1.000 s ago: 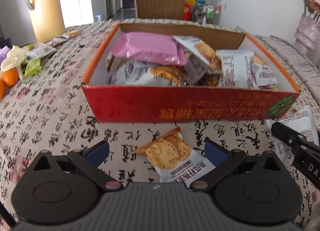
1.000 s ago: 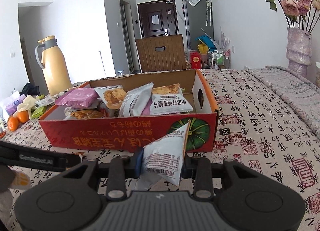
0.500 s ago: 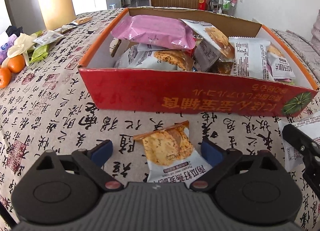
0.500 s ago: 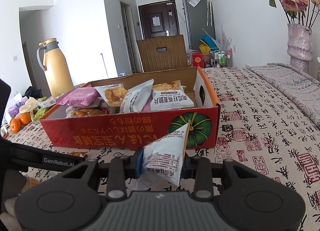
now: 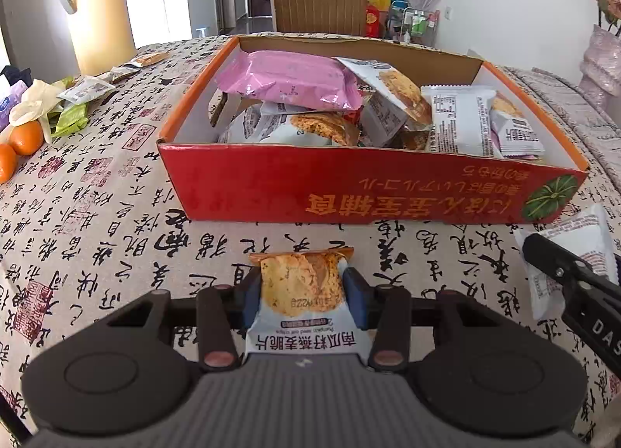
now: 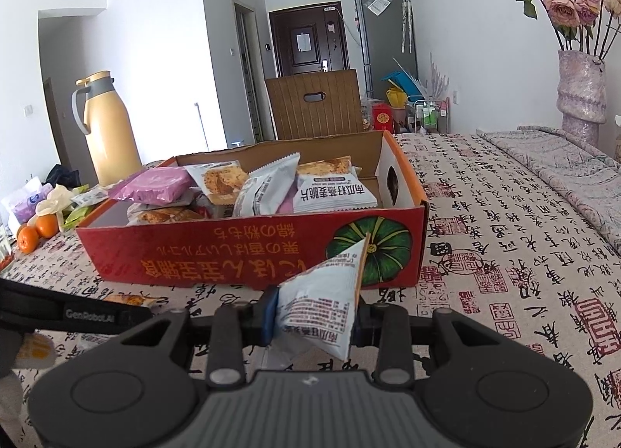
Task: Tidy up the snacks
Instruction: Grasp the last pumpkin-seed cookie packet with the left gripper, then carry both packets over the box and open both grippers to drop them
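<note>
Tablecloth (image 5: 97,215) bears red box (image 5: 368,196) heaped with snack packets (image 5: 287,79).

Red snack box (image 5: 372,192) stands straight ahead of both hand-held grippers, its near wall blocking a low forward path. Box top is open but piled: pink packet (image 5: 287,79) and upright white packets (image 6: 268,188) rise above the rim, little bare floor left except the near-left corner (image 5: 194,126). Bare strip of table (image 5: 116,238) lies between box and left hand-held gripper (image 5: 302,293). Wide free cloth right of the box (image 6: 504,254). Left side cluttered: oranges (image 5: 25,137), wrappers (image 5: 83,89), yellow thermos (image 5: 99,9). Vase (image 6: 581,93) at far right.
</note>
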Available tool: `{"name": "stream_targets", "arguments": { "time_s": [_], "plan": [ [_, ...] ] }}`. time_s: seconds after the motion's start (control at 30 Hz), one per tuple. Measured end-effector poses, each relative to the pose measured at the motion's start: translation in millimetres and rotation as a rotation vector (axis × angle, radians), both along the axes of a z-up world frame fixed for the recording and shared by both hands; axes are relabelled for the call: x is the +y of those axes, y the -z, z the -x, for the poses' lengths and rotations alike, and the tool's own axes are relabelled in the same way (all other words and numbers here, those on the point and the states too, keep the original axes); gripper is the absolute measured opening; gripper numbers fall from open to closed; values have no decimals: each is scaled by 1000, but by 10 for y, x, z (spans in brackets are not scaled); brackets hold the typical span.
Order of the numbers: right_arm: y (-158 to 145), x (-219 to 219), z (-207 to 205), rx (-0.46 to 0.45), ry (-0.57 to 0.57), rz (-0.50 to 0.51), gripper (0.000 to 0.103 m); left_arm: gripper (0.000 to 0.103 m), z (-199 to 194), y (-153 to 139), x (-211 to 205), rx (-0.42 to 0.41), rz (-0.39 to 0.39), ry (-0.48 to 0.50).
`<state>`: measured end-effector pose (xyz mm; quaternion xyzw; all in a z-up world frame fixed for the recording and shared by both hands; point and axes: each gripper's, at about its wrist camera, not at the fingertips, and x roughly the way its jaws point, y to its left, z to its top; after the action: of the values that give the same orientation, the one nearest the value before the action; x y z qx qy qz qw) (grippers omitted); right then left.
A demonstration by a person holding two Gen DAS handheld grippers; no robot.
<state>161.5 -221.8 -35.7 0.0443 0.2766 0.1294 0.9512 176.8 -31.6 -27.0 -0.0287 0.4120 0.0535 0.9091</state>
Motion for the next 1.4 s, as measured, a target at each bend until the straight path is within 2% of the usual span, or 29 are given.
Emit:
{"name": "stream_targets", "arguments": {
  "time_s": [0.43,0.83,1.2,1.4],
  "plan": [
    [-96,1,94,-28,-2,11,34,45,192,-299,17,-106,9,45],
    [-471,17,132,-139,7,-2,34,45,222,-751,36,-256,16,82],
    [-782,93,-193,-216,21,-5,34,45,-104,-1019,16,-356,-14,93],
    [-892,154,-480,-239,23,-1,34,45,-372,-1088,3,-367,-32,104]
  ]
}}
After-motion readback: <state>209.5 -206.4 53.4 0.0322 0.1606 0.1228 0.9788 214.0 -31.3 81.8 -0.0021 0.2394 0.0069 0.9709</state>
